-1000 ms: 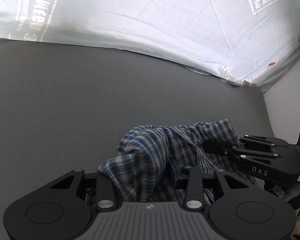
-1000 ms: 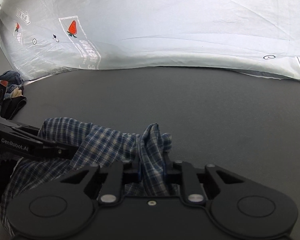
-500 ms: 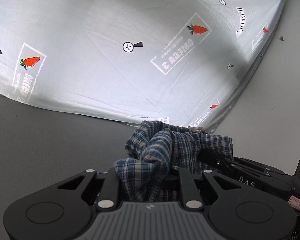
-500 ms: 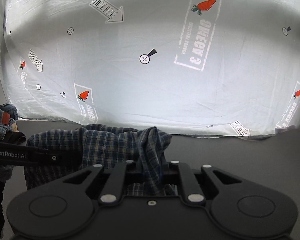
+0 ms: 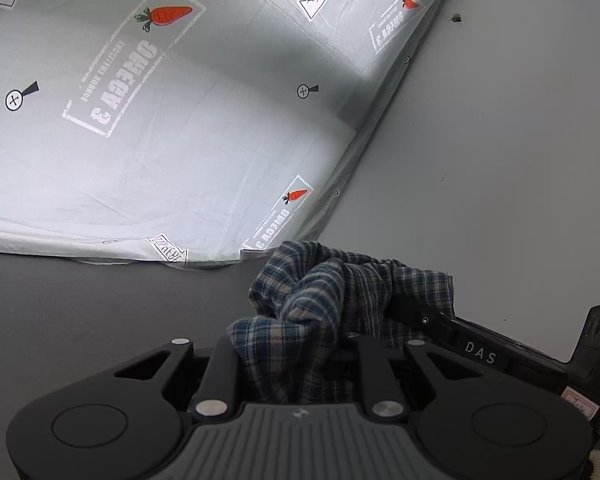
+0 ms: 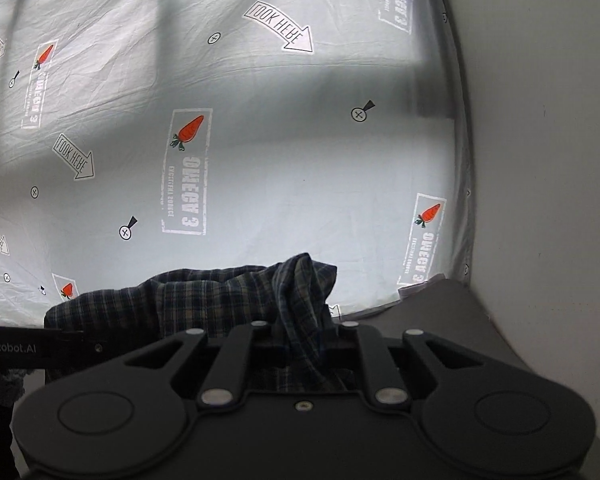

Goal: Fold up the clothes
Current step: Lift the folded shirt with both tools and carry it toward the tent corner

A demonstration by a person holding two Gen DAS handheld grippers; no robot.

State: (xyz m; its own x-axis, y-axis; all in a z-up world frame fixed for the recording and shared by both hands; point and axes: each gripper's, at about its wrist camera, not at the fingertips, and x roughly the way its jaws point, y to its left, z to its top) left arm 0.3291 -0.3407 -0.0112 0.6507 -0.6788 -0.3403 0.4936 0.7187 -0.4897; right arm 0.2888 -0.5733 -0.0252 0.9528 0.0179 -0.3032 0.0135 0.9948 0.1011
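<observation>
A blue and beige plaid garment (image 5: 320,304) hangs bunched between both grippers, lifted above the dark grey table (image 5: 80,312). My left gripper (image 5: 296,356) is shut on one bunched edge of it. My right gripper (image 6: 300,344) is shut on another edge of the same garment (image 6: 220,300). The right gripper's body shows at the right of the left wrist view (image 5: 480,356); the left gripper's finger shows at the left of the right wrist view (image 6: 28,348). The fingertips are hidden by cloth.
A white sheet printed with carrots and arrows (image 5: 140,120) hangs behind the table and also fills the right wrist view (image 6: 260,160). A plain white wall (image 5: 520,160) stands at the right. The table's far right corner (image 6: 440,308) meets the wall.
Both grippers have risen and tilted up with the garment; the table has dropped low in view and the printed sheet now fills most of both views. The grip is unchanged.
</observation>
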